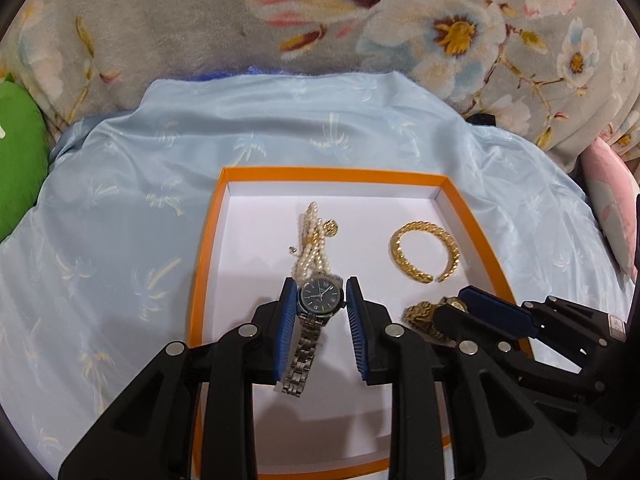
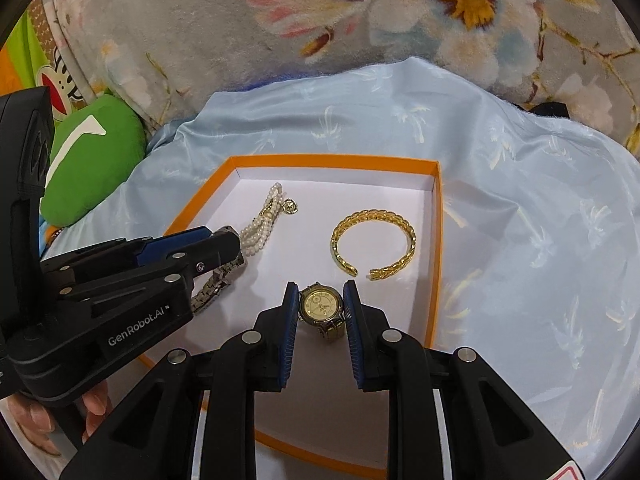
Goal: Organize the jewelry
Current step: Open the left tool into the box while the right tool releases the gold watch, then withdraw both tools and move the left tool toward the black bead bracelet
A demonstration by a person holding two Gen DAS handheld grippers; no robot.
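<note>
Left tongs [image 1: 320, 300] pinch silver watch [image 1: 316, 304] over orange box [image 1: 208, 240].

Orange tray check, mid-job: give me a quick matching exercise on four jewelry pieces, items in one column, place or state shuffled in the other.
Items:
1. silver watch
2. gold watch
3. gold bangle
4. pearl strand

States:
A. lying free, right side of the orange tray
B. lying free, left of the bangle
C. between the left gripper pads
D. between the right gripper pads

Pairs: 1-C, 2-D, 3-A, 4-B
</note>
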